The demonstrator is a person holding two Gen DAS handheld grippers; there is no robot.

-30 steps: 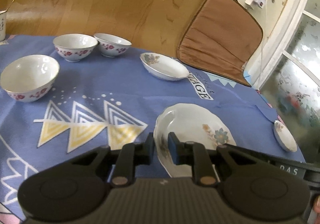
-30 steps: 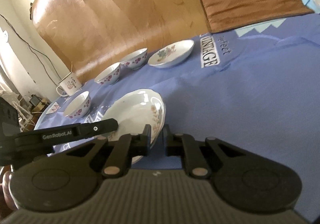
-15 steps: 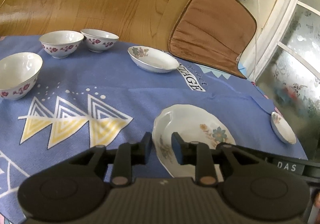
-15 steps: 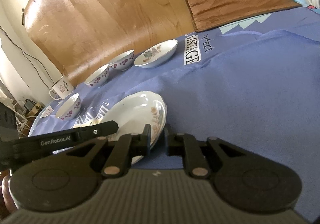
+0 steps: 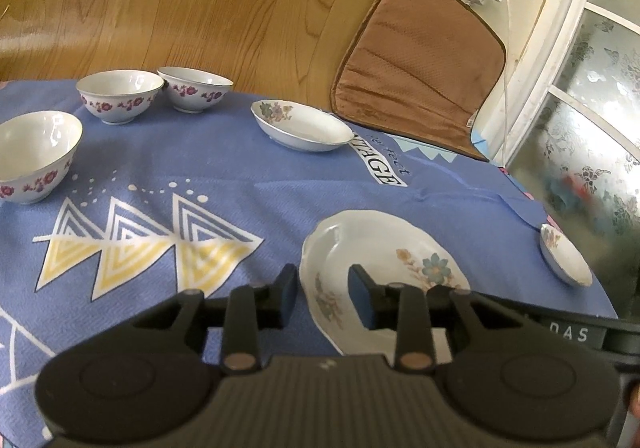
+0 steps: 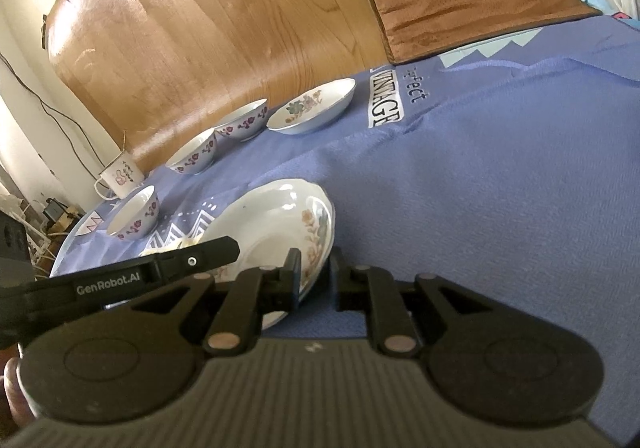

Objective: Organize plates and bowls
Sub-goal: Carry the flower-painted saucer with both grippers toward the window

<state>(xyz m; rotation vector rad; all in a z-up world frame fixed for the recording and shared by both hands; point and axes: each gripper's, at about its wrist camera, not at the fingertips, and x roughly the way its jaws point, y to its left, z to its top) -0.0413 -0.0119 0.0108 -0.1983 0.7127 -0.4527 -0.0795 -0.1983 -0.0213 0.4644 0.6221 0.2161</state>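
On the tabletop, blue cloth [image 5: 224, 176]: large flowered plate [image 5: 384, 248] lies nearest both cameras.
Left gripper [image 5: 323, 290]: fingers stand apart at a narrow gap astride the plate's near rim; blue pads clear of the china on both sides, nothing held.
Change, left: jaws have just been opening; a second ago the pads sat close on the rim, now the rim lies loose between them.
Right gripper [image 6: 314, 276]: fingers narrow, at the plate's [image 6: 276, 220] opposite rim; rim edge sits in the gap, contact not clear from this view.
Change, right: gap much as before; plate in the same spot on the cloth.
Shallow dish [image 5: 302, 126]: far side, beside the cloth's lettering, same place.
Three rose-banded bowls [image 5: 118, 96]: far left, two touching, one [image 5: 34, 156] apart and nearer.
Small saucer [image 5: 564, 260]: right edge of cloth.
Mug [image 6: 119, 178]: far corner in right view.
Brown cushion [image 5: 420, 64]: leaning beyond the tabletop.
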